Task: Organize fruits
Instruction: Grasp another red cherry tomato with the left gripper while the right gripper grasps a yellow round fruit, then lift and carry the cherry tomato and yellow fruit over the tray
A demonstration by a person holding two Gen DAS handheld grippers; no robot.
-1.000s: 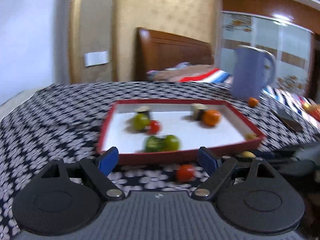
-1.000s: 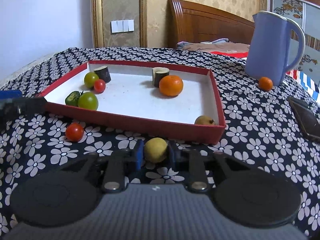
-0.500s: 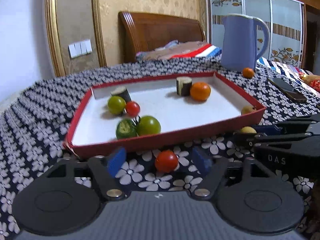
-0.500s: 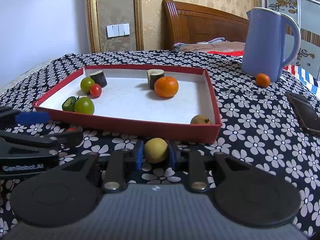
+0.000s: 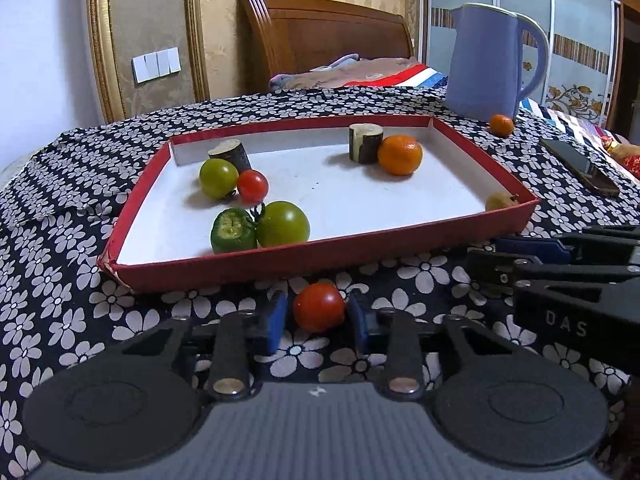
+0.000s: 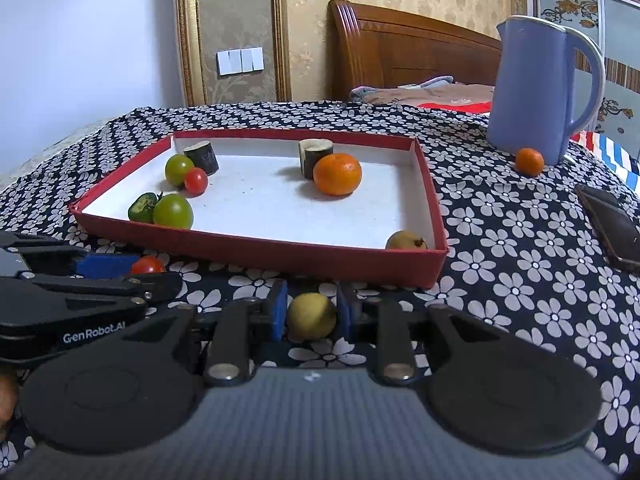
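A red tray (image 5: 224,270) (image 6: 304,258) with a white floor sits on the flowered cloth. It holds green tomatoes (image 5: 283,223), a small red tomato (image 5: 252,186), an orange (image 5: 400,155) (image 6: 337,174), a brownish fruit (image 5: 500,202) and two wood stubs (image 5: 365,143). My left gripper (image 5: 319,316) is shut on a red tomato (image 5: 319,307) (image 6: 147,266) on the cloth in front of the tray. My right gripper (image 6: 312,314) is shut on a yellow fruit (image 6: 312,315), also just in front of the tray; it shows from the side in the left wrist view (image 5: 560,264).
A blue kettle (image 5: 486,60) (image 6: 538,88) stands at the back right with a small orange (image 5: 501,125) (image 6: 529,161) at its foot. A dark phone (image 5: 580,166) (image 6: 612,224) lies right of the tray. A bed headboard (image 5: 324,36) stands behind the table.
My left gripper came forward around the red tomato and its jaws closed from wide open onto it. My right gripper stayed shut on the yellow fruit and barely moved.
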